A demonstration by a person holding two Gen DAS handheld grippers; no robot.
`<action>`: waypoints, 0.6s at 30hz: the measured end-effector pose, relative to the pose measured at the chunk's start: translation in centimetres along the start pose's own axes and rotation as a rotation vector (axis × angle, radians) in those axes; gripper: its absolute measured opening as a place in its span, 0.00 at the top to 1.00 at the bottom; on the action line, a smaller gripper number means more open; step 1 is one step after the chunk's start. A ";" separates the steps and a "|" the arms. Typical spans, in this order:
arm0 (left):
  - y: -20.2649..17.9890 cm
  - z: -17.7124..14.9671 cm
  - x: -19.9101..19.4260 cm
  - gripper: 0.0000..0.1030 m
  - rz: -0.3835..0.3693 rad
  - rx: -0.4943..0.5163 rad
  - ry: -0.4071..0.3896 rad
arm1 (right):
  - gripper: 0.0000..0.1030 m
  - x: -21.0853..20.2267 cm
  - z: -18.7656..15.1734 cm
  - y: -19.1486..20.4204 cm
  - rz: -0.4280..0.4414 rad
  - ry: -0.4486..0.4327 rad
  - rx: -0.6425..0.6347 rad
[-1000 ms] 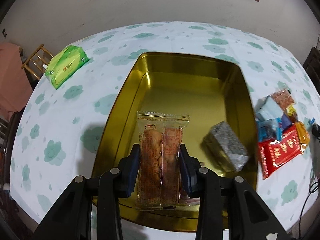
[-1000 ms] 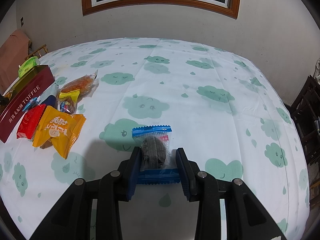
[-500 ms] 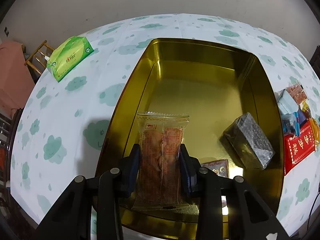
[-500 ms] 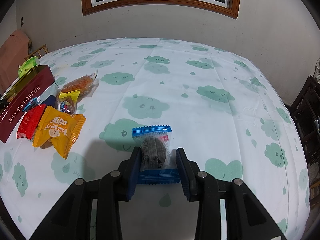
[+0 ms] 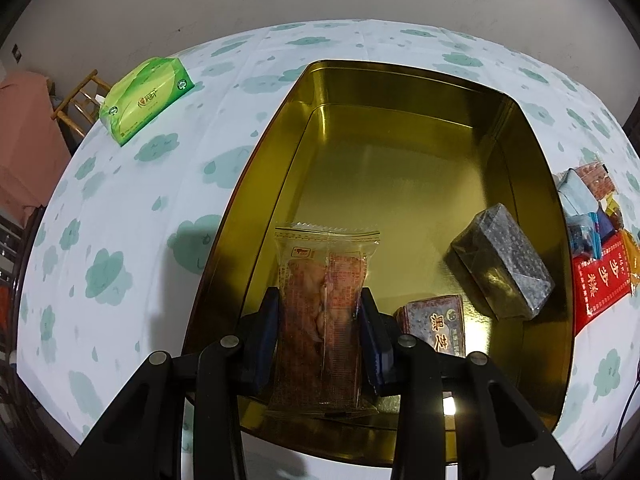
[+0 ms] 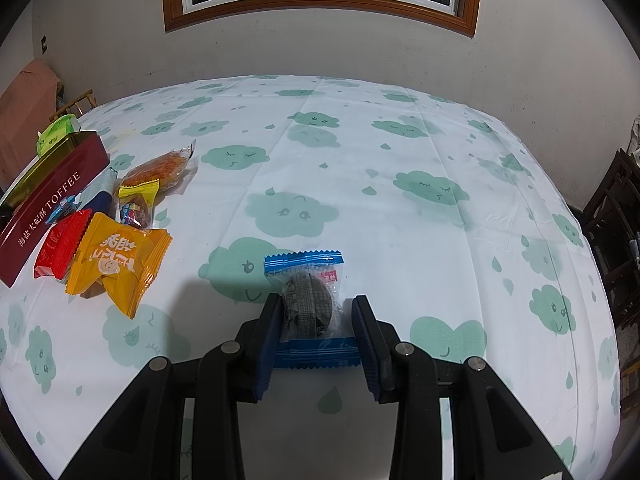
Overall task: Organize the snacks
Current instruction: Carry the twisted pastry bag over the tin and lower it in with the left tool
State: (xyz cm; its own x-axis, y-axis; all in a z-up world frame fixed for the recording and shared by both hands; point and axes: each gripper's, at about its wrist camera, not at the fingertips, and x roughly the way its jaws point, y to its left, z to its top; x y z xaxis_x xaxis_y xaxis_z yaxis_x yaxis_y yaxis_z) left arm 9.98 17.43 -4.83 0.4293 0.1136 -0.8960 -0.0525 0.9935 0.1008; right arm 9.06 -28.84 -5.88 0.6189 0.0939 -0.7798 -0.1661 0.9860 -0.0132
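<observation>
Your left gripper (image 5: 320, 332) tips down over the gold tin (image 5: 532, 208), squeezing a clear snack pack (image 5: 324, 320). Your right gripper (image 6: 316, 332) slants over the table (image 6: 400, 200), apparently pinching a blue-edged cookie pack (image 6: 308, 300).

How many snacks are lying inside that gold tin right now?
2. A grey speckled block leans by the tin's right wall, and a dark brown packet lies at the near end. The clear-wrapped pastry is clamped in the left gripper above, possibly hiding more.
</observation>
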 end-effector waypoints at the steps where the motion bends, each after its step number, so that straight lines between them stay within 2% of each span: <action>1: 0.0 -0.1 0.0 0.67 0.001 0.000 0.003 | 0.64 0.0 0.0 0.0 0.000 0.000 0.000; 18: -1.6 -2.6 -1.2 0.67 -0.012 -0.026 0.026 | 0.64 0.0 0.0 0.0 0.000 0.000 -0.001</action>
State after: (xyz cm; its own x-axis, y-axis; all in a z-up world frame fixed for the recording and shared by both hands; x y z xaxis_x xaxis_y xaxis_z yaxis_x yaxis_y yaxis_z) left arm 7.23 15.70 -4.99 0.4066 0.1013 -0.9080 -0.0715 0.9943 0.0789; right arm 9.07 -28.85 -5.89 0.6191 0.0936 -0.7797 -0.1664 0.9860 -0.0138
